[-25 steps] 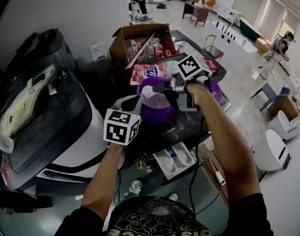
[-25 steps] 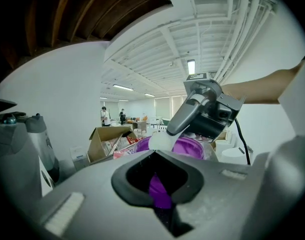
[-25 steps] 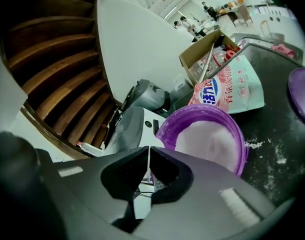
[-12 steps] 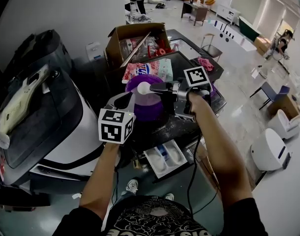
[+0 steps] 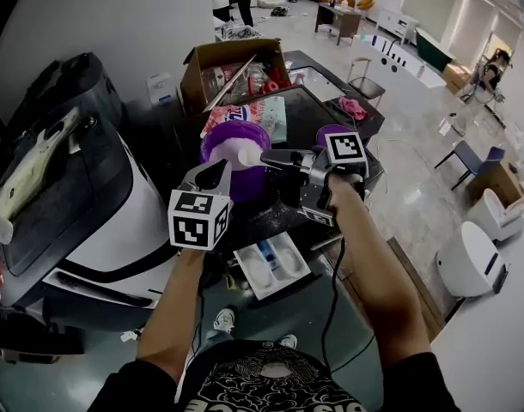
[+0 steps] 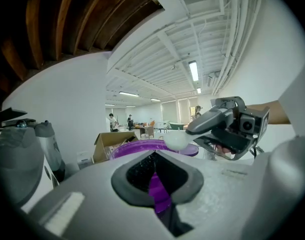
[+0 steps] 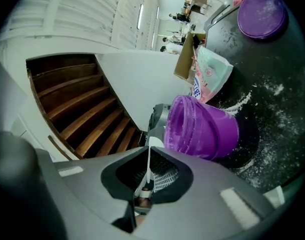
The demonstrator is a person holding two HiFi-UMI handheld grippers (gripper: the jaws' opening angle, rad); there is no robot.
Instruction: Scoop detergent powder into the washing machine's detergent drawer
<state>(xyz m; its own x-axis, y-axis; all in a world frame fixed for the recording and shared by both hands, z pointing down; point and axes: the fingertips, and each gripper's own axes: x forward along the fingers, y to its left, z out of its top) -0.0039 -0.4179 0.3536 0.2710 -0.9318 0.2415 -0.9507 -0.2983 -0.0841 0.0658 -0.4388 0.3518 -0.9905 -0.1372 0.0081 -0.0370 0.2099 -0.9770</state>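
Observation:
A purple detergent tub [image 5: 234, 147] stands tilted on the dark washing machine top [image 5: 307, 110]. My left gripper [image 5: 216, 173] is shut on its near rim, and purple plastic [image 6: 157, 193] shows between the jaws. My right gripper [image 5: 269, 157] is shut on the handle [image 7: 148, 170] of a white scoop [image 5: 247, 155]. The scoop's bowl [image 6: 177, 140] hangs at the tub's right rim [image 6: 142, 146]. Whether it carries powder is hidden. The detergent drawer [image 5: 267, 265] stands pulled out below, near my arms. In the right gripper view the tub [image 7: 205, 127] lies just ahead.
The tub's purple lid [image 5: 332, 133] lies on the machine top to the right, among spilled white powder [image 7: 265, 96]. A detergent bag [image 5: 255, 114] and an open cardboard box [image 5: 229, 65] sit behind the tub. A black car-like body [image 5: 64, 187] fills the left.
The right gripper has drawn back toward me and to the right, so the scoop has gone from over the tub's middle to its right rim. The left gripper still holds the rim.

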